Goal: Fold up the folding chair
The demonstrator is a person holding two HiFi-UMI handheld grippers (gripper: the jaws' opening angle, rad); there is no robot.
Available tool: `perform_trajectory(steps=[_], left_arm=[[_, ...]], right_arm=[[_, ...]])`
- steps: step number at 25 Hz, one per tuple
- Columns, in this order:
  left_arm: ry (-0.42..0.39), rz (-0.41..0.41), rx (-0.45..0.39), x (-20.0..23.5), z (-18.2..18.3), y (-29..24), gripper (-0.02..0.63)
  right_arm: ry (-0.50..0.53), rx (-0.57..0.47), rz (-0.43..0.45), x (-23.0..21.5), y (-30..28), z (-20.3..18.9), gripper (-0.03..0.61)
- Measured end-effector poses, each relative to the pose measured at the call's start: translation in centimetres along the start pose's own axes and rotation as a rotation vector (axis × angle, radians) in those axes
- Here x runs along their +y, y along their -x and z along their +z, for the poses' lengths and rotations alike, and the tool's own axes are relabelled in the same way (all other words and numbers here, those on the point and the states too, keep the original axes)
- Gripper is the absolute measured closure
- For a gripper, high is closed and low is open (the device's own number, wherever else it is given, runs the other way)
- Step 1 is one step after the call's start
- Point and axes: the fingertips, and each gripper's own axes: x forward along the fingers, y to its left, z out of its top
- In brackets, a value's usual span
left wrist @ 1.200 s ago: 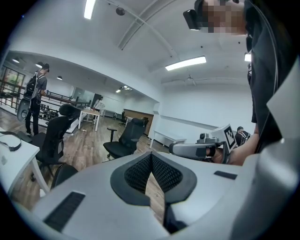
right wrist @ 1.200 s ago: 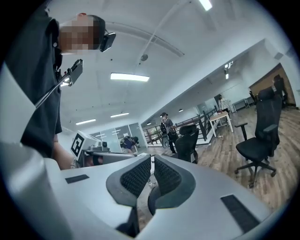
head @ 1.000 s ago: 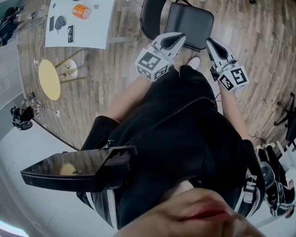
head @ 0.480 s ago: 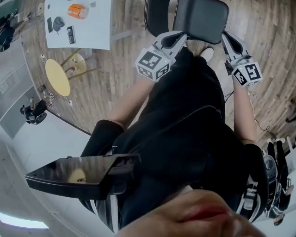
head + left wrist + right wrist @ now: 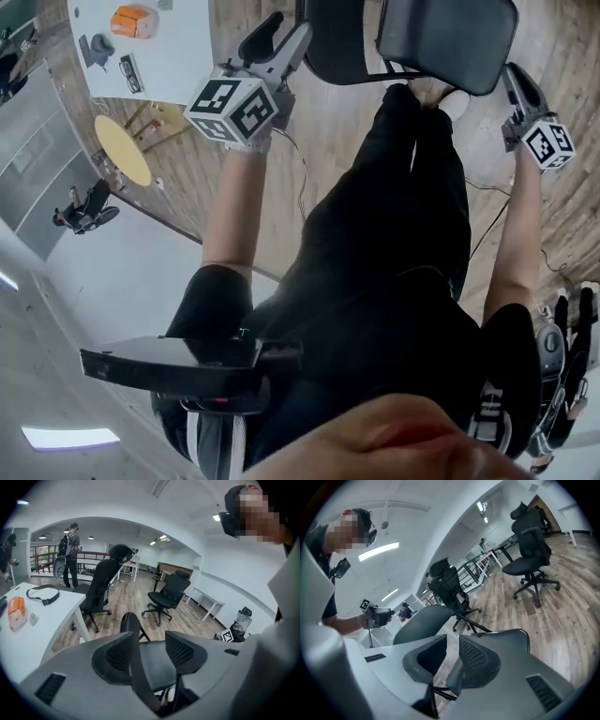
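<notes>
Now, in the head view, the folding chair is standing unfolded along the top of the frame. The left gripper is reaching at its backrest in the upper centre. The right gripper is hanging just beside the seat at upper right.

In the left gripper view, the jaws have just been opening and are standing apart. The backrest's dark rim is running up between them, apparently not yet pinched. Seating that rim deep between both pads before squeezing would probably be steadying the frame best.

In the right gripper view, the jaws have just been opening too, but are showing only a narrow gap holding nothing. The seat is lying just beyond, right of centre. They likely need widening to take its edge and swing it up toward the backrest.
</notes>
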Motion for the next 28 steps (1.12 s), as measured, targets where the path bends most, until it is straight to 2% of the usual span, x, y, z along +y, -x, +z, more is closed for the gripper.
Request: perform_trajectory(steps=[4, 8, 12, 15, 19, 23, 26, 28], left_arm=[[0.002, 0.057, 0.111, 4.6, -1.8, -1.7, 0.380], [0.017, 0.088, 0.212, 7.5, -3.6, -3.0, 0.353], [0.107, 0.045, 0.290, 7.7, -5.5, -4.0, 0.344], [0.148, 0.014, 0.332, 7.2, -6.4, -5.0, 0.339], [0.136, 0.004, 0.384, 7.7, -7.5, -6.5, 0.337], [0.125, 0.007, 0.430, 7.4, -8.2, -7.6, 0.337], [0.123, 0.003, 0.451, 6.9, -8.8, -8.5, 0.337], [0.119, 0.008, 0.455, 6.7, -9.1, -8.9, 0.337]], right_arm=[[-0.067, 0.078, -0.032, -7.1, -1.8, -5.7, 0.432], [-0.285, 0.040, -0.055, -13.8, -2.5, -9.8, 0.320], [-0.374, 0.079, -0.093, -18.3, -2.6, -14.4, 0.290], [-0.415, 0.128, -0.071, -20.1, -3.0, -17.2, 0.273], [-0.449, 0.210, -0.044, -22.5, -4.9, -19.1, 0.244], [-0.476, 0.238, -0.004, -24.0, -5.9, -18.7, 0.242], [-0.455, 0.271, -0.007, -24.9, -6.3, -19.1, 0.244], [-0.491, 0.273, 0.019, -24.7, -6.4, -19.6, 0.244]])
